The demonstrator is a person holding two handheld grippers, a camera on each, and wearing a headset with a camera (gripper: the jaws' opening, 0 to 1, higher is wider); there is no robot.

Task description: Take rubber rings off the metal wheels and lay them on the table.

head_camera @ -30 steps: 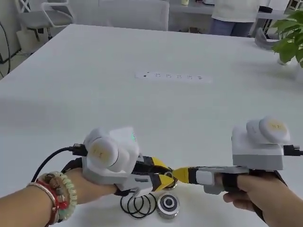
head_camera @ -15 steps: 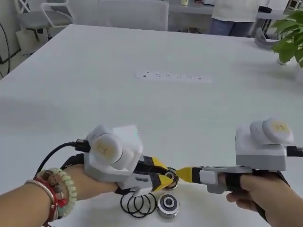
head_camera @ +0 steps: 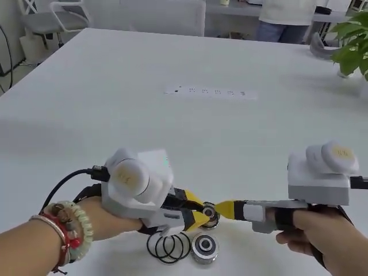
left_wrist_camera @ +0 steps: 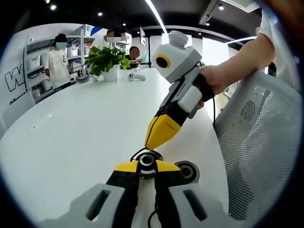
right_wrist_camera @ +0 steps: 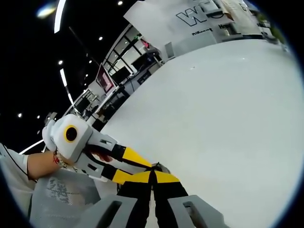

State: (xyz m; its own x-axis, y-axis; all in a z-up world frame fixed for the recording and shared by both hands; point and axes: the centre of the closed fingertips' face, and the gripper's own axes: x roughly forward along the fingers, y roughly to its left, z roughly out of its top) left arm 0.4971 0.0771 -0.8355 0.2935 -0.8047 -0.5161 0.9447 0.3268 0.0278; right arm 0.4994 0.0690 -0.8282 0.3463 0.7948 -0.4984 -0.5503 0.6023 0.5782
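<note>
My left gripper point(head_camera: 202, 216) is shut on a small metal wheel point(head_camera: 209, 213) just above the table's near edge; in the left gripper view the wheel point(left_wrist_camera: 147, 163) sits between its yellow jaws. My right gripper point(head_camera: 222, 210) comes in from the right, its yellow tip point(left_wrist_camera: 147, 144) pinched shut on a thin black rubber ring point(left_wrist_camera: 137, 153) at the wheel's rim. A second metal wheel point(head_camera: 204, 248) lies on the table below them. Beside it lie loose black rubber rings point(head_camera: 168, 247), overlapping. In the right gripper view the left gripper point(right_wrist_camera: 148, 166) meets my shut jaws.
A white power strip point(head_camera: 210, 92) lies at mid table. A green plant point(head_camera: 352, 40) stands at the far right, and a chair point(head_camera: 52, 20) and a person point(head_camera: 284, 17) are beyond the far edge. A mesh chair back point(left_wrist_camera: 256, 142) is behind me.
The right gripper has drawn slightly to the right, away from the left gripper, so the held wheel now shows between the two yellow tips. The rings and wheel on the table are unmoved.
</note>
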